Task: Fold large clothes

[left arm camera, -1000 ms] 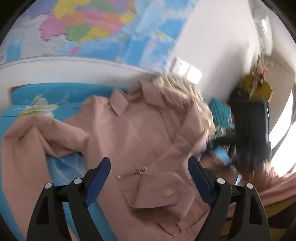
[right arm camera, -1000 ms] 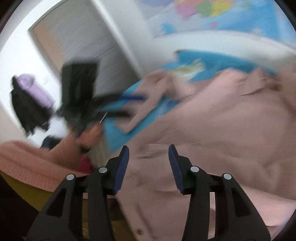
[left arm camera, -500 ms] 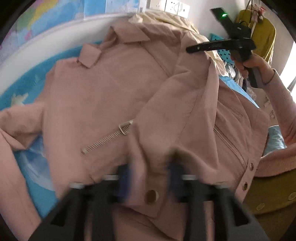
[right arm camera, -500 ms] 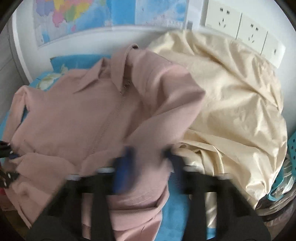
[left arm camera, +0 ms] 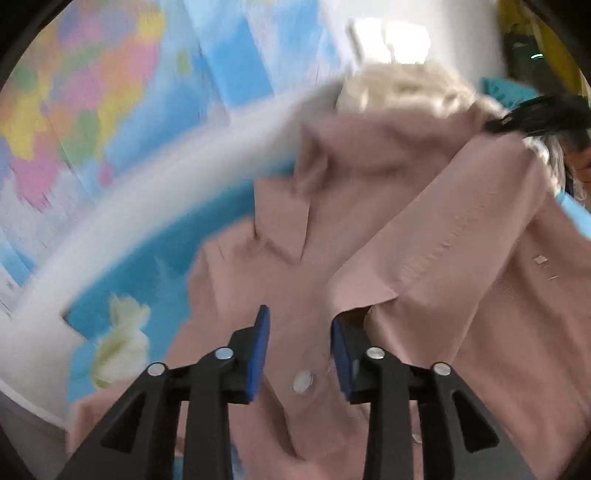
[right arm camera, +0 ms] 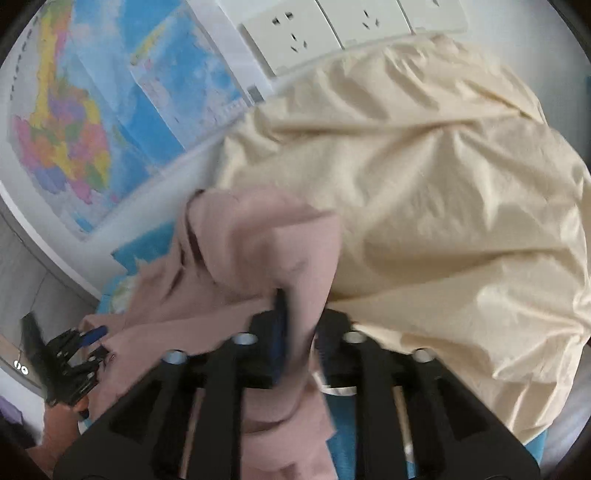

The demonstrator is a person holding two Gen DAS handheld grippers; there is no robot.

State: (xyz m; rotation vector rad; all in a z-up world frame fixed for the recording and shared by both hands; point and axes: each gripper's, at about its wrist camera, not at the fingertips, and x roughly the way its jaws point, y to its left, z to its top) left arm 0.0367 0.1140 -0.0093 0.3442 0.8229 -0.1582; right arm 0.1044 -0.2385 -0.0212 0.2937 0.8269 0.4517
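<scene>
The pink jacket (left arm camera: 424,240) lies on the bed, over the blue bedsheet (left arm camera: 147,266), with its collar (left arm camera: 284,225) pointing toward the wall and one front panel folded over the body. In the left wrist view a round snap button (left arm camera: 303,381) of the jacket sits between the fingers of your left tool (left arm camera: 300,347). This tool stands at a narrow gap – the blue pads (left arm camera: 258,350) are apart and the fabric is under them, not pinched as far as the blurred picture shows.

Your right tool (right arm camera: 301,332) has its jaws closed on a fold of the pink jacket (right arm camera: 251,251); the cloth passes up between the two fingers and bunches above them. In this same view your left tool (right arm camera: 83,350) is seen at the far left, at the other edge of the jacket.

Just beside the jacket, on the side of your right tool, lies a crumpled cream sheet (right arm camera: 443,184), touching the pink fabric. The bedsheet has a pale flower print (left arm camera: 118,343) near your left tool. A white curved headboard (left arm camera: 147,177) runs behind the bed. On the wall above it hangs a coloured map (right arm camera: 74,129), and next to the map – a row of white wall sockets (right arm camera: 325,26). The left wrist view is blurred, so finer detail there cannot be told.
</scene>
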